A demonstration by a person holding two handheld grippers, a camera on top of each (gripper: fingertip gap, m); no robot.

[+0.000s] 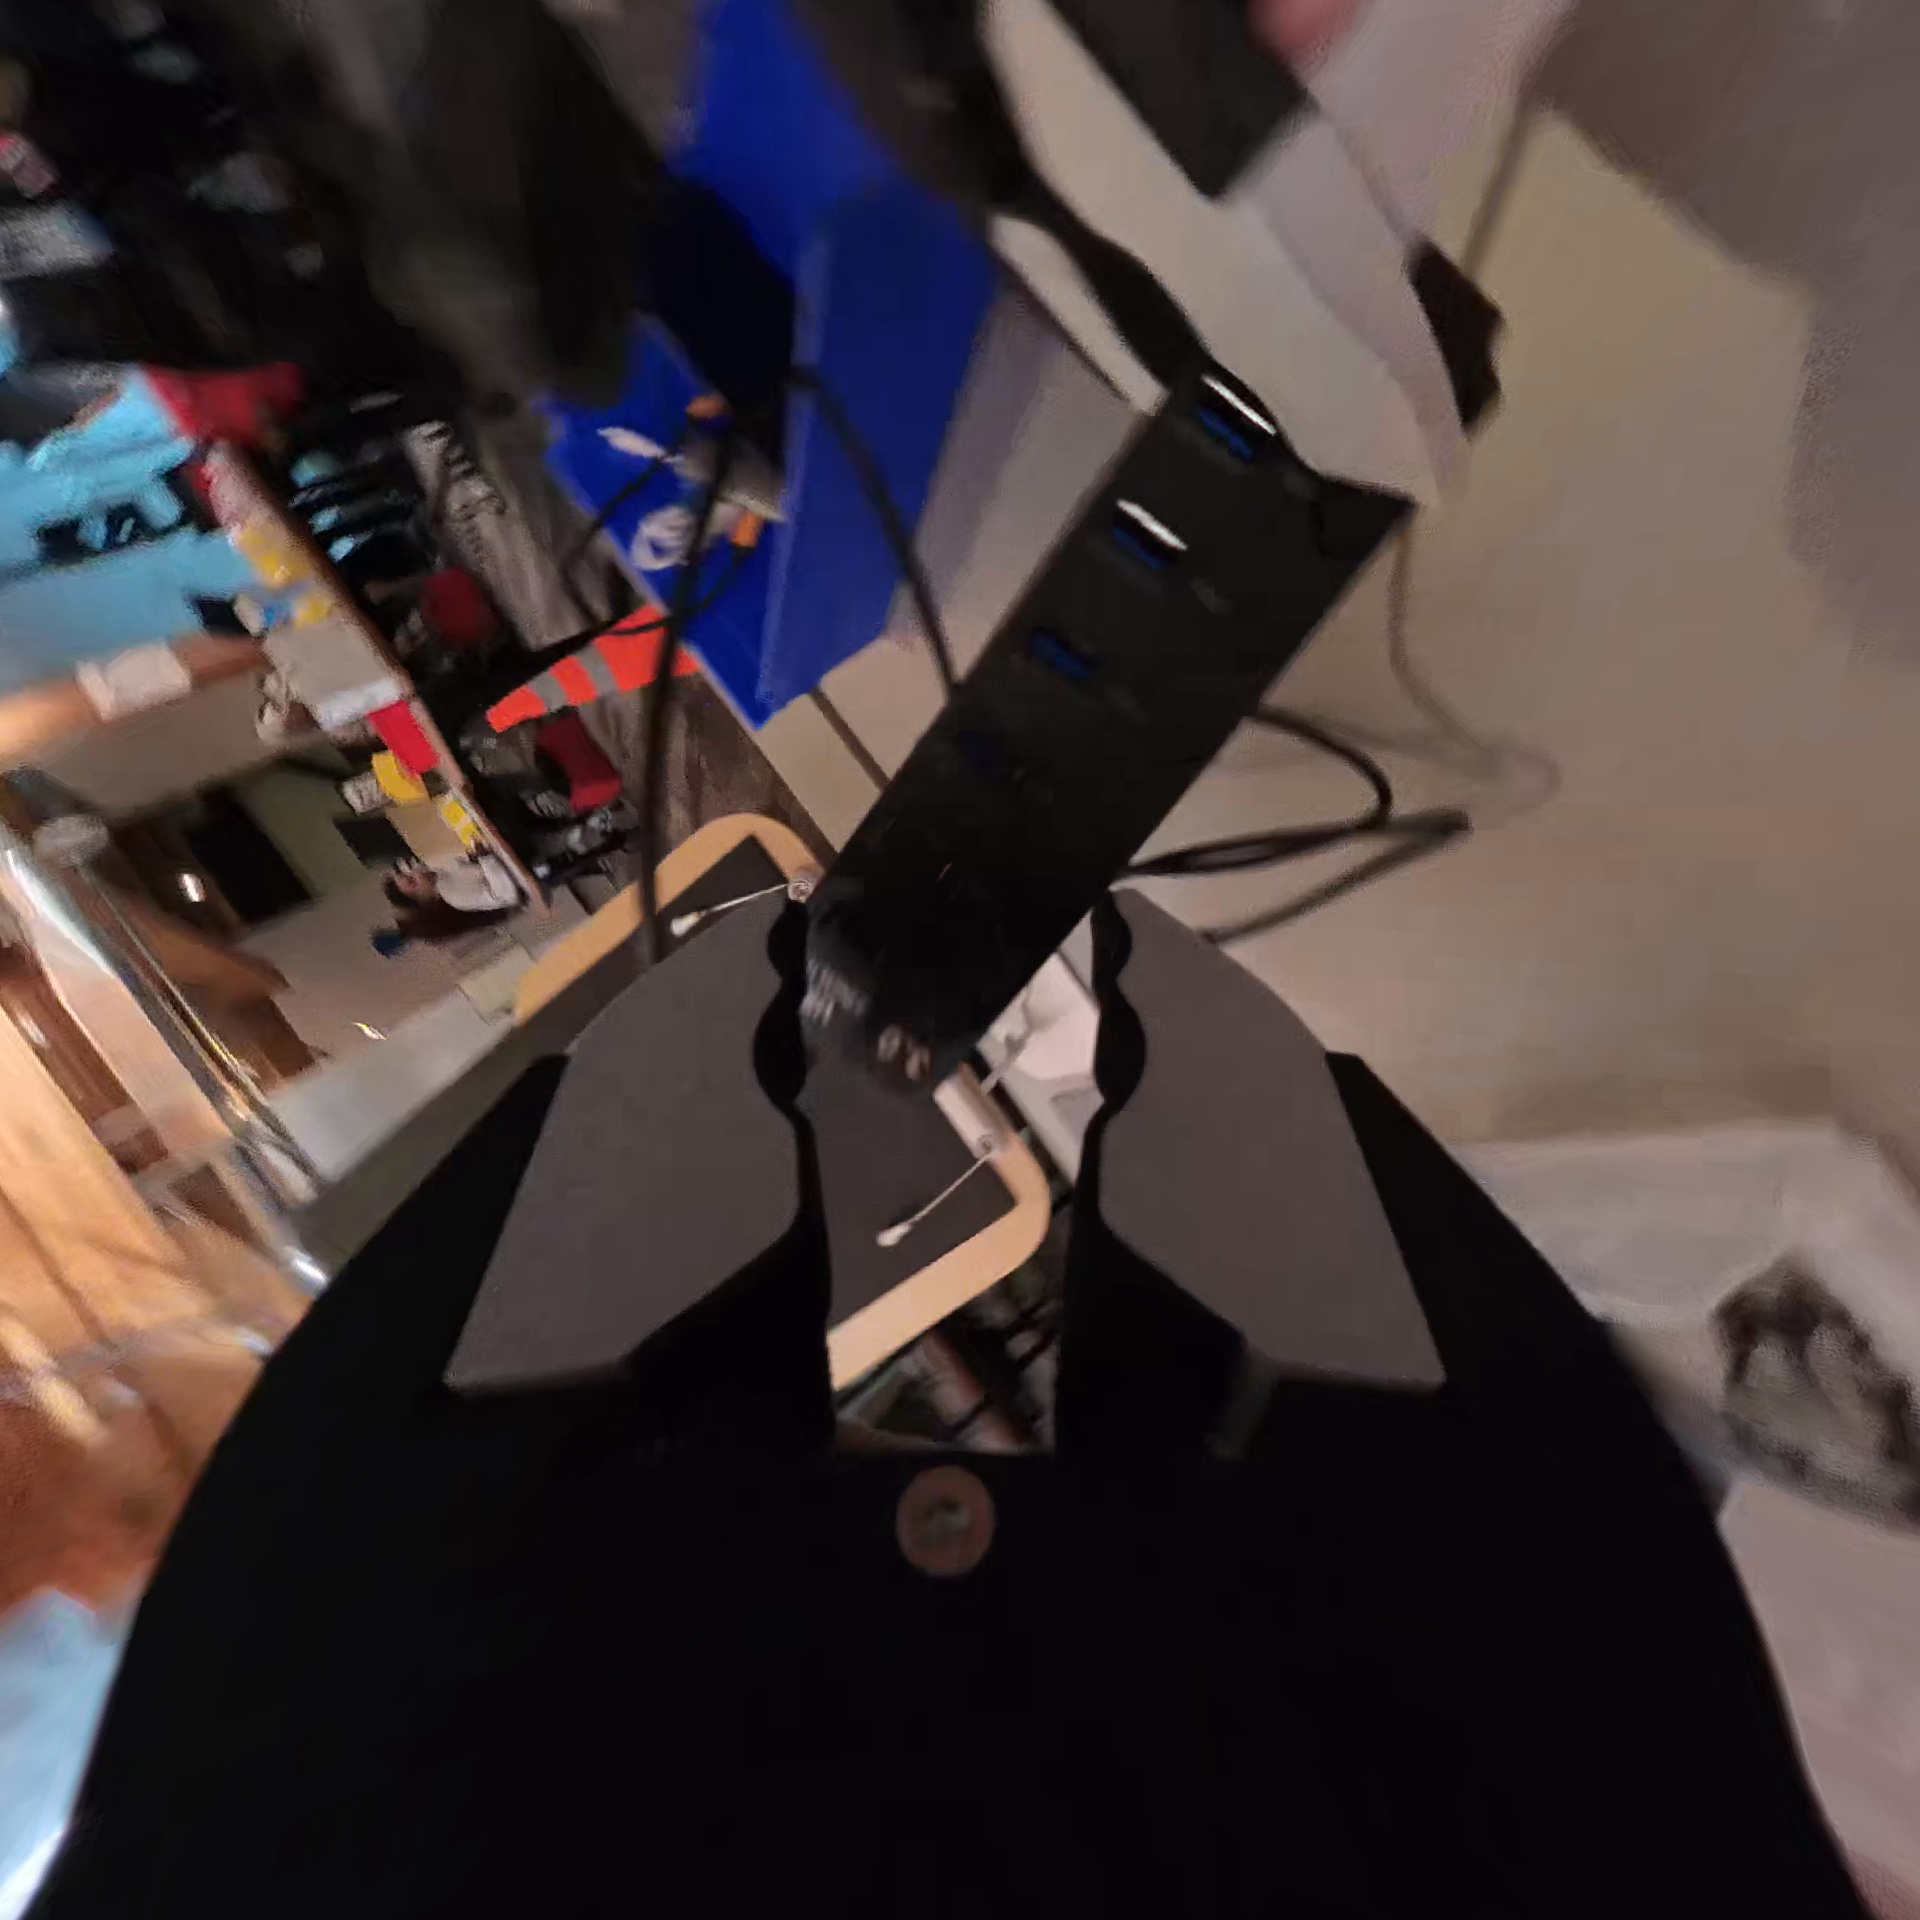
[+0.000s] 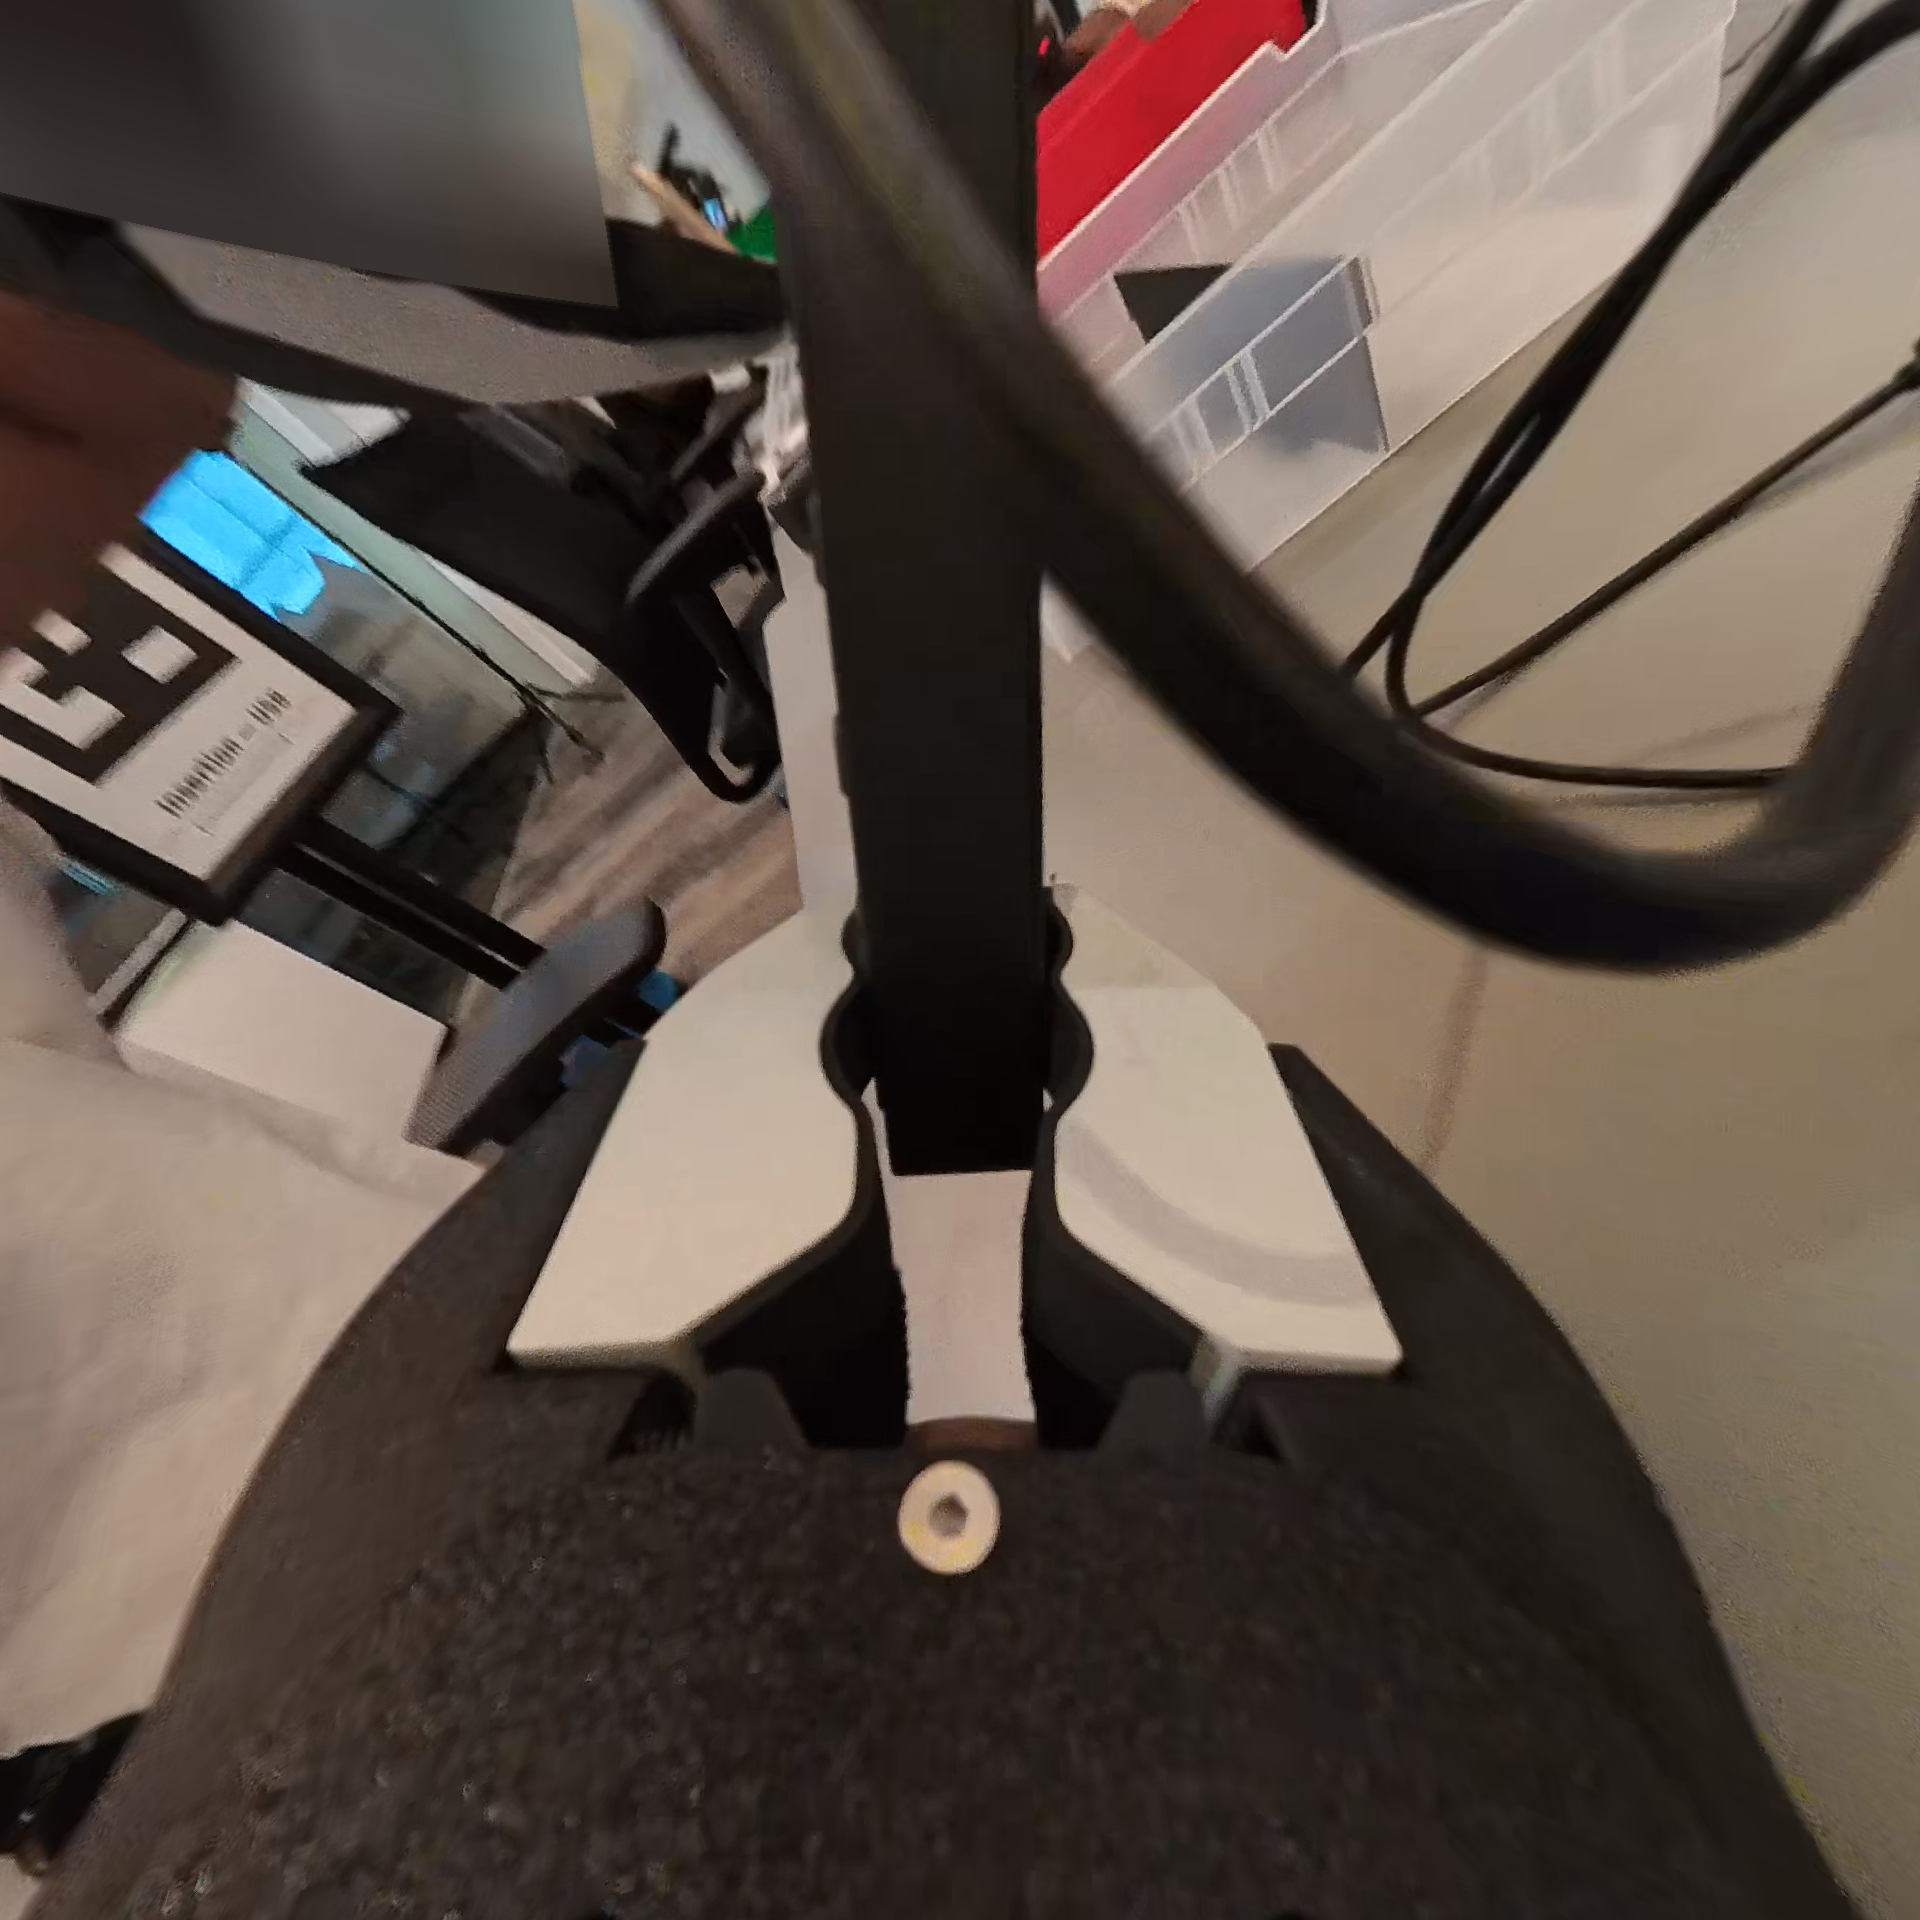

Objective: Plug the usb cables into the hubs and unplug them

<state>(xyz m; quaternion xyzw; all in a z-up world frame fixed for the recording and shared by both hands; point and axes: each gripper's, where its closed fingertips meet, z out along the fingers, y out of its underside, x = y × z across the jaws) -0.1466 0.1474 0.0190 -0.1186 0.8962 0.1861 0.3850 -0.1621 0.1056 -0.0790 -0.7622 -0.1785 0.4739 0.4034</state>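
Observation:
A long black USB hub point(image 1: 1081, 686) with several blue ports runs from my left gripper point(image 1: 951, 935) up to the right, lifted off the table. Its near end lies between the left fingers, touching the left one; a gap shows at the right one, so the jaws are open. The picture is blurred by motion. My right gripper point(image 2: 956, 997) is shut on one end of the same hub point(image 2: 925, 623), seen edge-on and pointing up. A thick black cable point(image 2: 1247, 675) loops across in front. The right gripper shows as a white and black blur point(image 1: 1382, 291) at the hub's far end.
Thin black cables point(image 1: 1309, 821) lie on the beige table point(image 1: 1610, 883). A blue bin point(image 1: 831, 364) stands beyond the table edge. A clear plastic organiser point(image 2: 1403, 239) and a red box point(image 2: 1143, 114) sit at the back. A white cloth point(image 1: 1662, 1351) lies at the right.

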